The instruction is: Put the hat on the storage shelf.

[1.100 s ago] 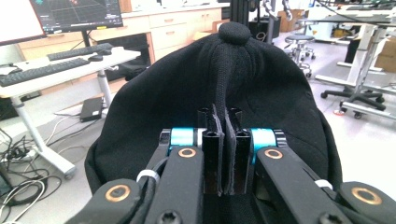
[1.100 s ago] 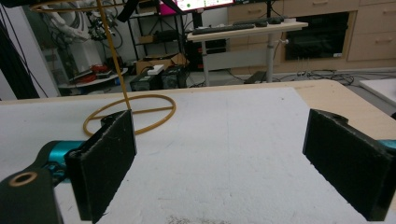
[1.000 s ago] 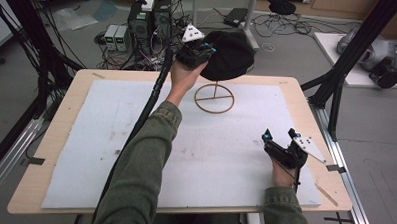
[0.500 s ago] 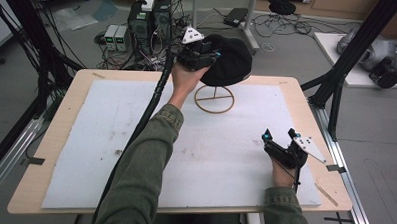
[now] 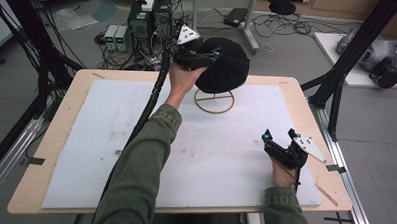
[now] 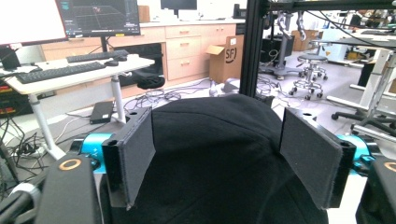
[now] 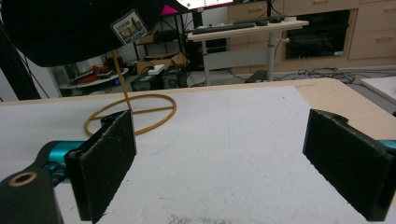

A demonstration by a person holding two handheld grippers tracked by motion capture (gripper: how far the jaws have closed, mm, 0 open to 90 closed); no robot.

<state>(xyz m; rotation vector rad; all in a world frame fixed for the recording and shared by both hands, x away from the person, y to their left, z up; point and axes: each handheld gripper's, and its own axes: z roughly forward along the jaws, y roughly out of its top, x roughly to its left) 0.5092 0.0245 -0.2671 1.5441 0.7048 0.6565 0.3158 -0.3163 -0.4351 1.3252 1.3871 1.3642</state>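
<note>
Olive-green long sleeves are worn on both forearms, the cuffs gathered at the wrists. Each hand-held gripper, the left [image 5: 204,59] and the right [image 5: 278,139], is built of black plastic, with teal blue fittings seen at the base of the jaws. A pale grey three-cornered plate is carried on top of each. Flat black pads [image 6: 140,151] with a felt-like, slightly frayed face are fitted to the jaws. A brass-coloured ring is set into each black body. A thick black ribbed cable [image 5: 152,98] is trailed from the left unit along the sleeve.
</note>
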